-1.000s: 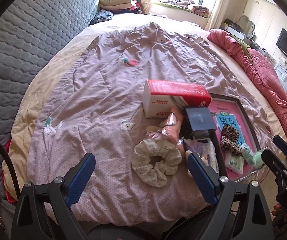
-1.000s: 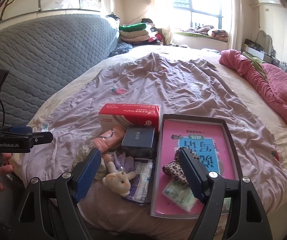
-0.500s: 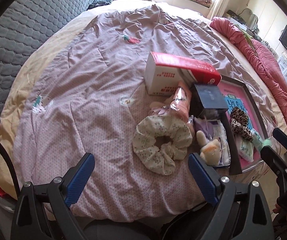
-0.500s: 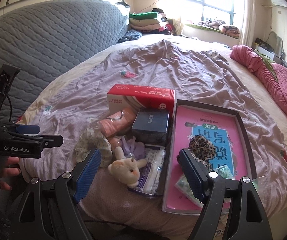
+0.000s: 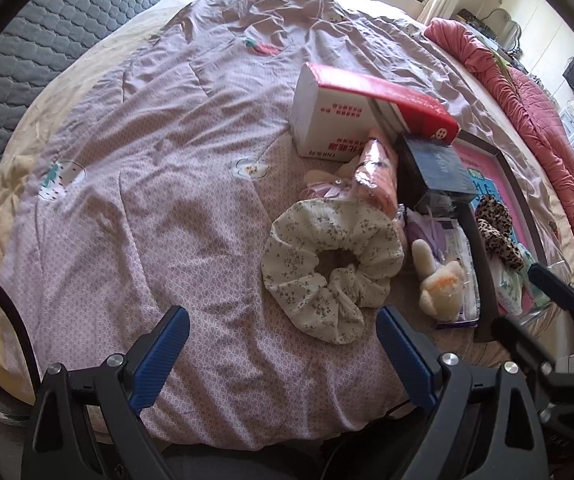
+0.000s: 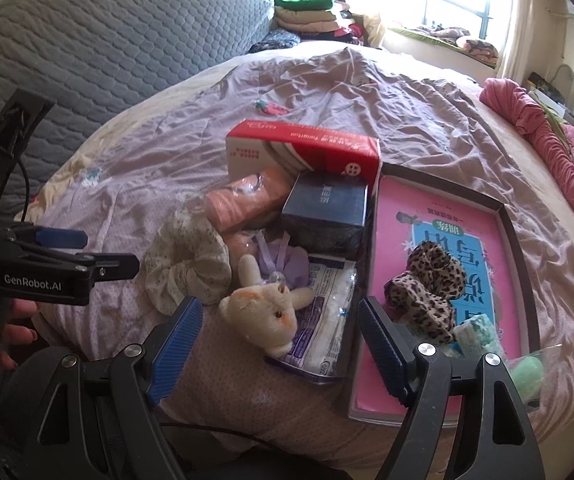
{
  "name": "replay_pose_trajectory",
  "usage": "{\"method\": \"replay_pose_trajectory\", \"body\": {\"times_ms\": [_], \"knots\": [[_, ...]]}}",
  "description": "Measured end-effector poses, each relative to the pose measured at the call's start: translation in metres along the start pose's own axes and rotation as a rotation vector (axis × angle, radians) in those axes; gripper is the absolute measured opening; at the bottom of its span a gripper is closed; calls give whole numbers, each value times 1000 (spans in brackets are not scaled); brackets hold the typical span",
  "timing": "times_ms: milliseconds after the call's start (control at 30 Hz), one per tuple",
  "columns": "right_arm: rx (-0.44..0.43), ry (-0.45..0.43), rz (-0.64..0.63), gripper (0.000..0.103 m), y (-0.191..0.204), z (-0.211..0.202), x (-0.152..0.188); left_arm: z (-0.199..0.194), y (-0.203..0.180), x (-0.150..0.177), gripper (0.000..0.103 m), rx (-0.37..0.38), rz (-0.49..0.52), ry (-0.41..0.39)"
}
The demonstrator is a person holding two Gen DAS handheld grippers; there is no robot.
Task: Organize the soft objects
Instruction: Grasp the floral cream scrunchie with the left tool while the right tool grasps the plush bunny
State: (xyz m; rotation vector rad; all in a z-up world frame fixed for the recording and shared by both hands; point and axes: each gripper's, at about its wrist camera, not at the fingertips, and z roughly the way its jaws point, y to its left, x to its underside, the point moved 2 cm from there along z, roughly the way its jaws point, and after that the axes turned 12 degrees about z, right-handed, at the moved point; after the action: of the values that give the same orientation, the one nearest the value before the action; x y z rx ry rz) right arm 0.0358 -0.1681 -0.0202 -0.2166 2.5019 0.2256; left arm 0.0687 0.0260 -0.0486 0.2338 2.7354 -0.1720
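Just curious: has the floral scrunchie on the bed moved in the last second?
No. The floral scrunchie still lies beside the peach packet; only the camera came closer.

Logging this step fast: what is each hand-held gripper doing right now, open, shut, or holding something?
Left hand-held gripper: open, holding nothing, above the cream floral fabric scrunchie.
Right hand-held gripper: open, holding nothing.

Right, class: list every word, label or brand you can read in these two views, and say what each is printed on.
"GenRobot.AI": white lettering on the left tool, seen from the right wrist.
Red and white box: Chinese print and small Latin lettering, too blurred to read.
Pink book in the tray: large Chinese characters, upside down, unreadable.
Dark blue box: faint label, unreadable.
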Motion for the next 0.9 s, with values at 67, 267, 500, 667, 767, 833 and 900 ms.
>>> {"method": "replay_pose_trajectory", "body": {"times_ms": [67,267,500,667,767,833,900], "knots": [[4,15,-18,81,3,8,3,6,2,-1,94,2,-4,11],[6,51,-53,81,10,31,10,25,10,-3,94,13,-32,38],[18,75,-98,81,18,52,13,49,21,-15,94,25,-65,68],[51,72,-146,81,23,67,15,61,20,-23,94,36,-59,72],[71,69,-184,81,27,75,15,67,18,-25,94,45,-52,79],[94,62,-203,81,29,79,14,69,16,-26,94,52,-45,79],[113,57,-220,81,30,84,14,71,14,-28,94,58,-41,77]]}}
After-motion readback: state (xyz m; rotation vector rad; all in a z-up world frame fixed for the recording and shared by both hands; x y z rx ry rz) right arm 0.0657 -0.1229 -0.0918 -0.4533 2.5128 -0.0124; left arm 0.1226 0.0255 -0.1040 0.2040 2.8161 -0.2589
